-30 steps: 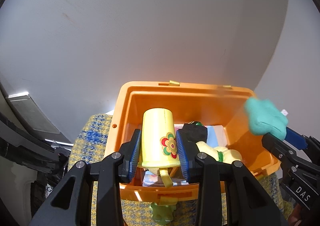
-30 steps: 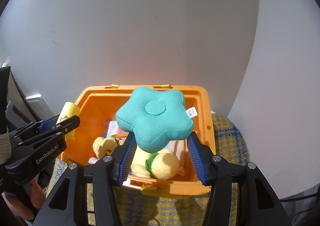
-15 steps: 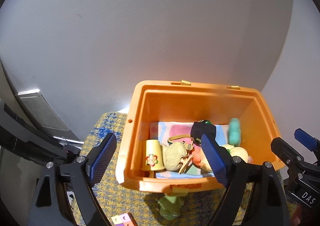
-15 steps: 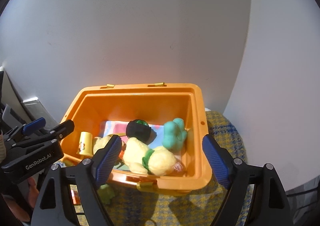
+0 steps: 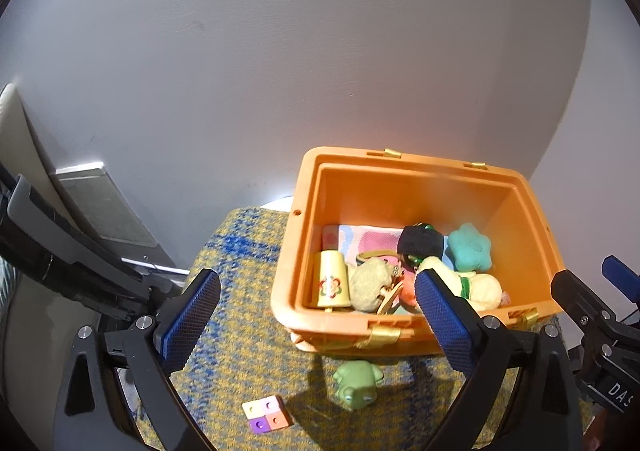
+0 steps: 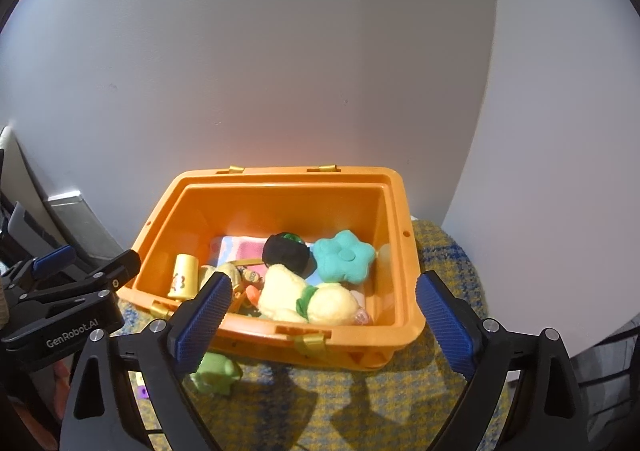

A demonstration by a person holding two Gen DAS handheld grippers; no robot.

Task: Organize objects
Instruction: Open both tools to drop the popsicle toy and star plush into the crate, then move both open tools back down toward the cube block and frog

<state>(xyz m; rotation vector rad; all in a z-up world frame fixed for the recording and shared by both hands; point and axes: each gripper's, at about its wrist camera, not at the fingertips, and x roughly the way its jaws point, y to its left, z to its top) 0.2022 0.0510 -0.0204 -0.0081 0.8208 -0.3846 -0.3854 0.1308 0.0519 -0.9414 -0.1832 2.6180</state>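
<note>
Both toys have dropped since a second ago: the yellow cup [image 5: 331, 280] and teal star cushion [image 6: 343, 257] now lie in the orange bin [image 5: 400, 339], and both grippers have pulled back. Left gripper [image 5: 320, 325] and right gripper [image 6: 323, 321] stand wide apart, empty. Next, I'd say, comes the green frog [image 5: 357, 378], squat and rubbery on the woven mat [image 5: 240, 263] just before the bin, beside the coloured block [image 5: 267, 413]; come down squarely over it.
</note>
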